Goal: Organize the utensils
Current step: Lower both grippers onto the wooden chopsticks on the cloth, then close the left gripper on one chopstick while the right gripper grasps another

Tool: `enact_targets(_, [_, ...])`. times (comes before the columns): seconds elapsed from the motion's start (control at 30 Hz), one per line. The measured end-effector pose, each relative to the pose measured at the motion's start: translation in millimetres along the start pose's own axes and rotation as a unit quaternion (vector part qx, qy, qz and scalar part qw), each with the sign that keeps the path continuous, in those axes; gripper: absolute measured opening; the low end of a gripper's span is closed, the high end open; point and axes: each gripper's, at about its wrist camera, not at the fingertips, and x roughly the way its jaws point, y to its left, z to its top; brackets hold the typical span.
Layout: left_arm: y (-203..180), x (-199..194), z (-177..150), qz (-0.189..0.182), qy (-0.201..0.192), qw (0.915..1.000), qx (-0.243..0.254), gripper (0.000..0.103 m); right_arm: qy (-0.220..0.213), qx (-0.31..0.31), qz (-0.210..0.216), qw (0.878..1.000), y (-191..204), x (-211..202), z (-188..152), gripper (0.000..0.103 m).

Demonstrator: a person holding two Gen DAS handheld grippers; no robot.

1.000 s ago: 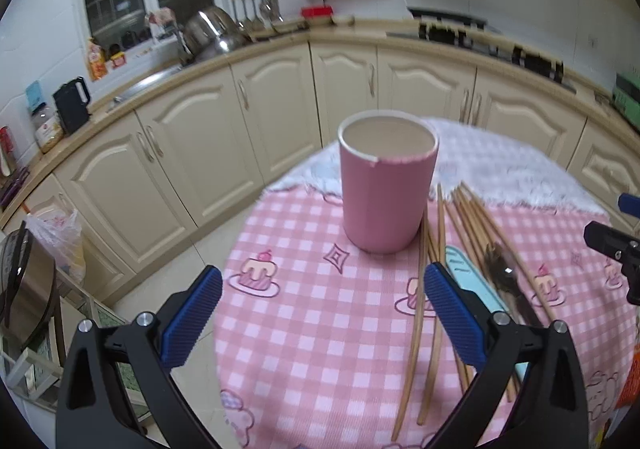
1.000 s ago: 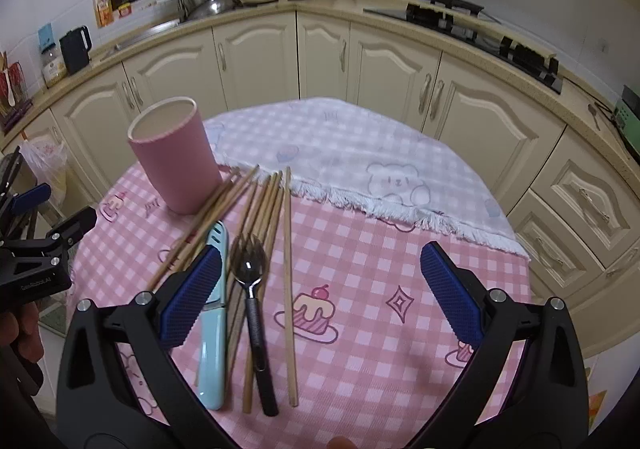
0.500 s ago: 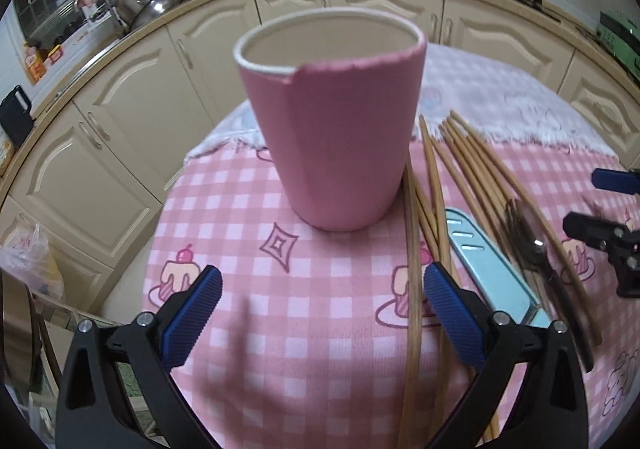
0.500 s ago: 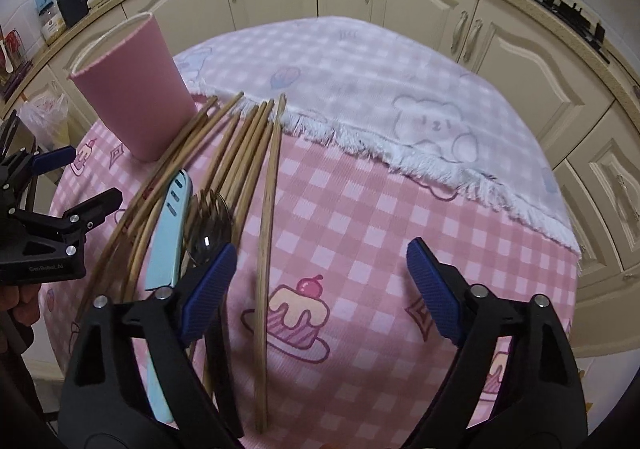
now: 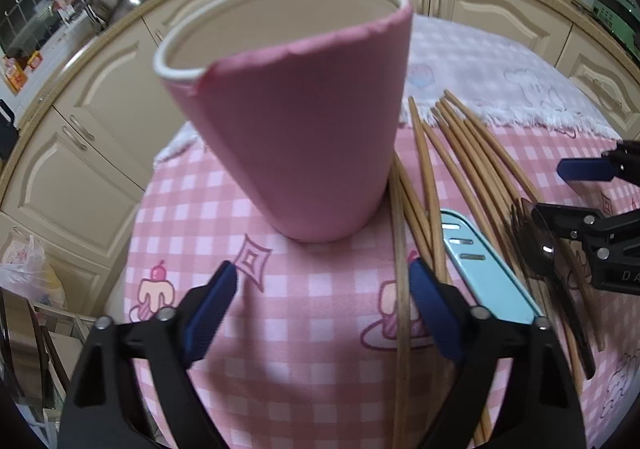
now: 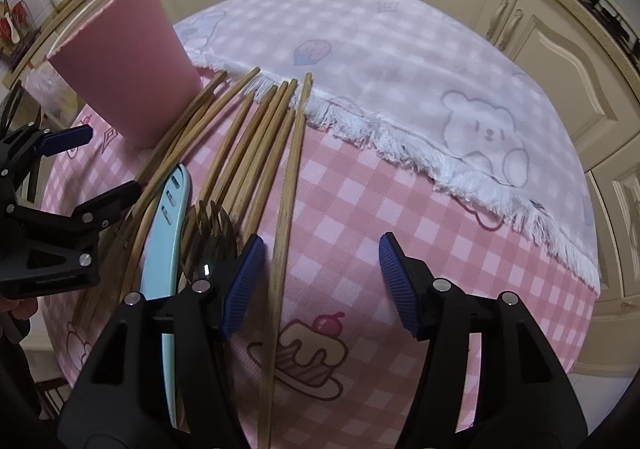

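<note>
Chopstick (image 6: pixel 285 185): thin, stiff, light, likely to roll; pinch yours mid-length. Right gripper (image 6: pixel 320 281) spread, straddling it. Left gripper (image 5: pixel 322 309) spread, empty, facing cup (image 5: pixel 296 121).

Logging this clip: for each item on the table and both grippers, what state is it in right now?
Pink cup: upright, empty, nothing gripping it.
Wooden chopsticks: lying loose in a fan beside the cup, none picked up.
Light blue knife: flat among the chopsticks.
Dark spoon: flat, next to the knife.
Left gripper: open, facing the cup's base.
Right gripper: open, straddling the rightmost chopstick.
</note>
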Motion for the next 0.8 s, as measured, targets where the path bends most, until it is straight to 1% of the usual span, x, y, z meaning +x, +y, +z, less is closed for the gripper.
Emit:
enact_targets(0.07, [-1,1,4,-0.006,0.013,0.9999,0.004,0.082,0.022,0.005,0.019,1.000,-5,2,9,0.060])
enact_targets(0.17, [-5,1,11,-0.005,0.026,0.9995,0.019,0.082,0.044,-0.009,0.014,0.999,-4,6,19,0.054])
enact_targets(0.23, [-7,2,12,-0.009,0.033,0.9992,0.021,0.080,0.056,-0.010,0.018,0.998,-4,8,24,0.051])
enact_targets(0.3, [-8,6,13,-0.018,0.045,0.9987,0.017,0.071,0.065,-0.012,0.018,0.998,-3,10,31,0.038])
enact_targets(0.37, [-7,7,13,-0.031,0.051,0.9982,0.010,0.066,0.075,-0.017,0.010,0.997,-1,13,37,0.035])
enact_targets(0.4, [-7,6,14,-0.038,0.055,0.9977,0.008,0.060,0.079,-0.023,0.006,0.997,2,14,41,0.034])
enact_targets(0.43, [-8,6,15,-0.045,0.059,0.9973,0.007,0.058,0.084,-0.031,0.000,0.996,5,16,44,0.034])
enact_targets(0.53, [-13,6,18,-0.046,0.062,0.9969,0.016,0.049,0.094,-0.040,-0.007,0.995,12,20,52,0.033])
enact_targets(0.57, [-16,5,20,-0.052,0.063,0.9965,0.017,0.041,0.094,-0.044,-0.008,0.995,14,21,54,0.028])
enact_targets(0.6, [-20,6,24,-0.057,0.063,0.9962,0.018,0.030,0.093,-0.047,-0.008,0.995,17,23,55,0.017])
enact_targets(0.63, [-23,5,25,-0.062,0.061,0.9960,0.019,0.024,0.093,-0.045,0.002,0.995,18,23,56,0.009])
enact_targets(0.67, [-25,4,24,-0.064,0.060,0.9959,0.019,0.008,0.093,-0.041,0.009,0.995,18,23,56,0.008])
enact_targets(0.7, [-27,2,23,-0.064,0.060,0.9960,0.019,0.006,0.090,-0.038,0.014,0.995,17,22,53,0.007])
enact_targets(0.8, [-32,-5,21,-0.064,0.047,0.9967,0.019,0.006,0.075,-0.011,0.040,0.996,8,16,46,0.006])
